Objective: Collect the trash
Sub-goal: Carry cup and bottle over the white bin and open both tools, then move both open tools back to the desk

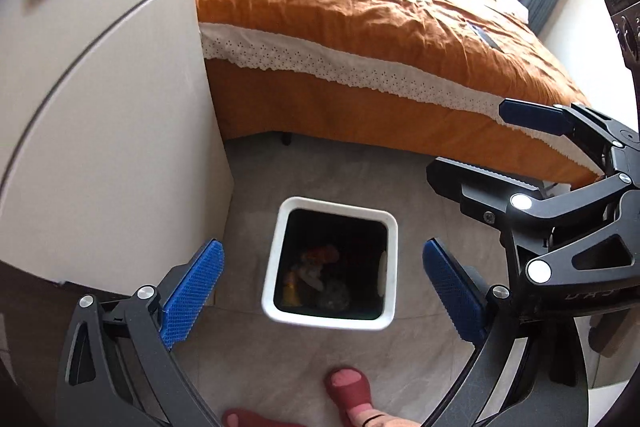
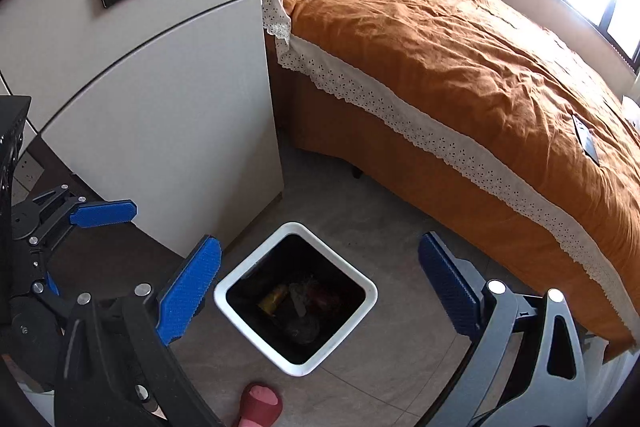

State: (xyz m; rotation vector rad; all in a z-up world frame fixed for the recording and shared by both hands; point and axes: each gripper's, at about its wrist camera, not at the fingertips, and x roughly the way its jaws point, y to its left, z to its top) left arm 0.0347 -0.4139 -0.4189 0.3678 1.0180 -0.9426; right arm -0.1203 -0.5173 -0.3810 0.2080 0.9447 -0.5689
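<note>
Left wrist: left gripper (image 1: 322, 287) gapes wide, empty, above the white bin (image 1: 276, 267) holding trash (image 1: 316, 281) on the floor; right gripper (image 1: 464, 143) spread alongside. Right wrist: right gripper (image 2: 319, 291) wide, empty, over the same bin (image 2: 240, 279) beside the bed (image 2: 460, 75).

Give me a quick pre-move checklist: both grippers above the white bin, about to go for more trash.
1. Left gripper open, nothing between its pads: ok.
2. Right gripper open and empty: ok.
3. White bin upright on the floor, mouth unobstructed: ok.
4. Trash lies inside the bin, none on the rim: ok.
5. Person's slippered foot stands close to the bin: not ok, mind it.
6. Next piece of trash to collect: cannot tell, none visible on the floor.
</note>
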